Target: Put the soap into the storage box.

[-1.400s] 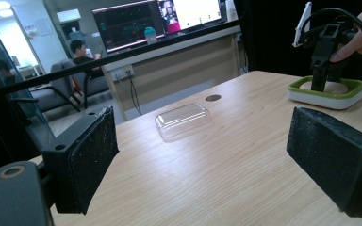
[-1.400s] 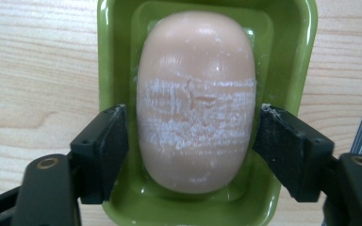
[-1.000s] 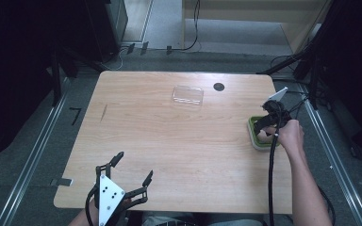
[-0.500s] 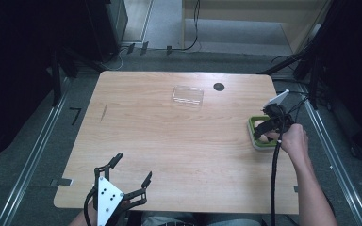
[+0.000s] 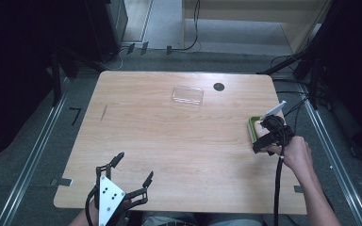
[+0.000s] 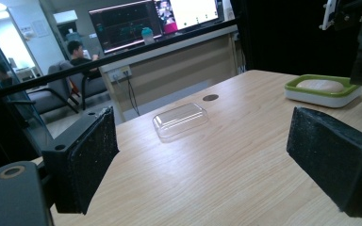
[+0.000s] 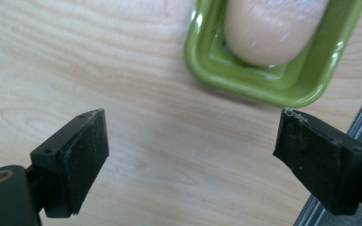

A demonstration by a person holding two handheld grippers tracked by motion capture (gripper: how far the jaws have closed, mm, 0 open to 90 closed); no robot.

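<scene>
High view, left to right: the left gripper (image 5: 131, 178) waits at the lower left of the frame over the near table (image 5: 179, 141) edge, jaws spread wide and holding nothing, likely parked until needed. At upper centre lies a clear lid (image 5: 187, 95), well apart from the green dish (image 5: 253, 127) at the right edge, so the dish sits uncovered. The right gripper (image 5: 265, 141) hangs over the dish's near end, hand (image 5: 296, 153) behind it, forearm entering from the lower right. Its jaws have just been opening; the right gripper view shows them apart with bare wood between, and the soap (image 7: 271, 28) resting in the dish at the upper right of that frame, apparently just set down.
</scene>
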